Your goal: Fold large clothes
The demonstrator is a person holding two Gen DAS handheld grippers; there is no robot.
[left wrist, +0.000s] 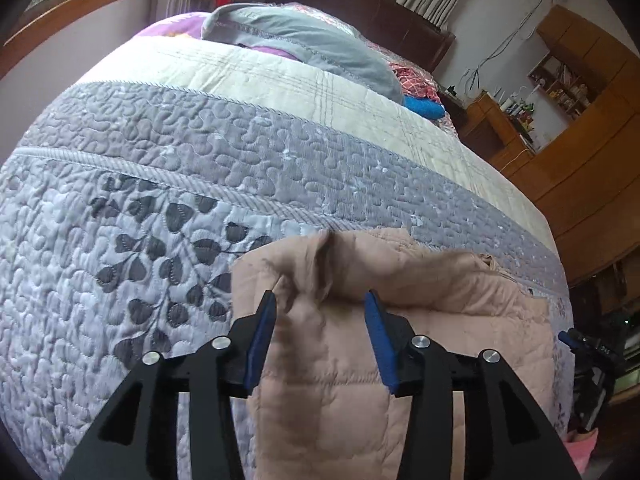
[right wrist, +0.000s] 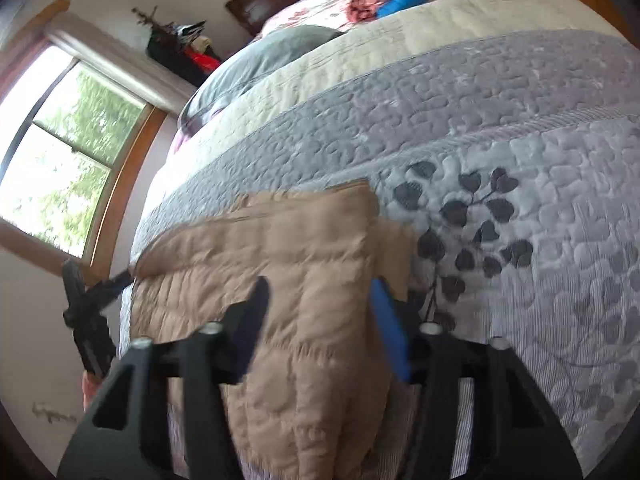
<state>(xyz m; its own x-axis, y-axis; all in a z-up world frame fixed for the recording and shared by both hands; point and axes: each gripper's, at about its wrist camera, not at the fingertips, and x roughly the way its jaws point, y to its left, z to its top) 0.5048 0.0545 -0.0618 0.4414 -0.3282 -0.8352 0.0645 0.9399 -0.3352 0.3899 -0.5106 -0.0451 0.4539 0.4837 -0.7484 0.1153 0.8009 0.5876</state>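
**A:** Start at my left gripper (left wrist: 320,312). Its jaws stand wide apart, gripping nothing, with the pink quilted jacket (left wrist: 360,360) running up between the two blue pads (left wrist: 260,340). Whether the pads brush the cloth I cannot tell.

**B:** And your right?

**A:** The right gripper (right wrist: 320,312) is just as wide, nothing clamped. The jacket (right wrist: 280,280) passes between its fingers too, with one folded corner just ahead of the tips.

**B:** So where does the jacket lie from you?

**A:** Straight ahead of both grippers and below them, on the near edge of the bed (left wrist: 200,140), spread over the grey leaf-pattern quilt (left wrist: 120,240). It looks partly folded. From my left wrist view a rumpled ridge of cloth sits just beyond the fingertips, and the jacket stretches off to the right, toward my other gripper (left wrist: 576,340). So I judge its long axis runs side to side along the bed's edge.

**B:** Which hand is nearer?

**A:** Both are about equally close, one towards each end. The far pillow (left wrist: 300,40) is well away.
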